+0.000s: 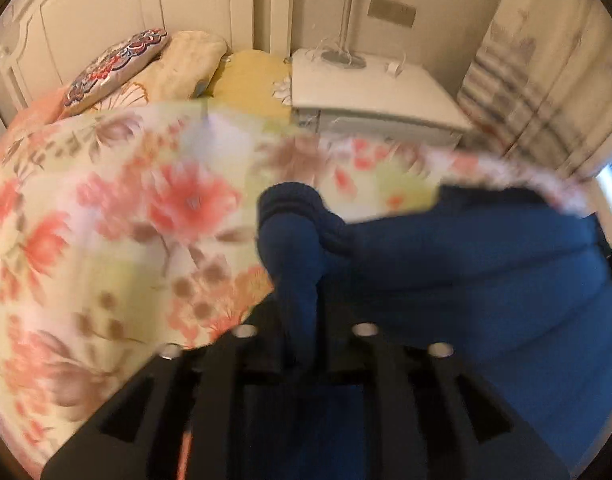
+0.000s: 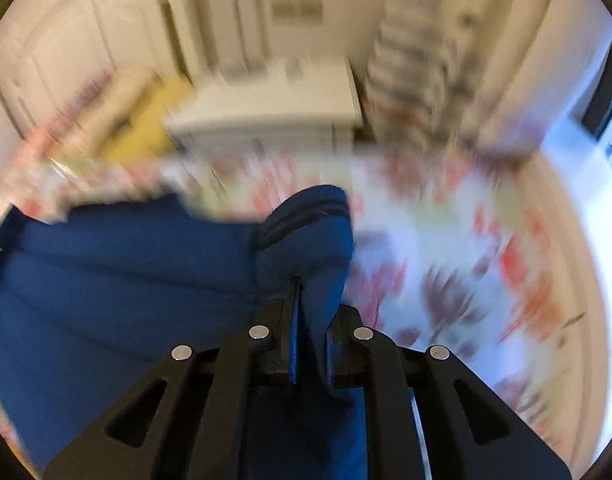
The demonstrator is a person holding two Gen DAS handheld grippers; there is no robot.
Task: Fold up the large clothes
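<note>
Both tongs, left tongs (image 1: 302, 312) and right tongs (image 2: 311, 320), are pinching opposite ribbed corners of the blue garment (image 1: 465, 272), which is stretching sideways between them over the floral bed (image 1: 106, 220).

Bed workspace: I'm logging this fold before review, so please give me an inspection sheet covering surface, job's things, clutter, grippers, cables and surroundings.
Surface: bed under a floral bedspread, blurred in both views.
Job's things: one dark blue garment on the bedspread, with a ribbed edge bunched up at each gripper.
Clutter: patterned cushion and pale pillow at the headboard; yellow cloth beside them.
Grippers: left gripper shut on a bunched fold of the blue garment; right gripper likewise.
Cables: white cords on the nightstand; their run cannot be told.
Surroundings: white nightstand with a lamp base, white headboard, curtain.
</note>
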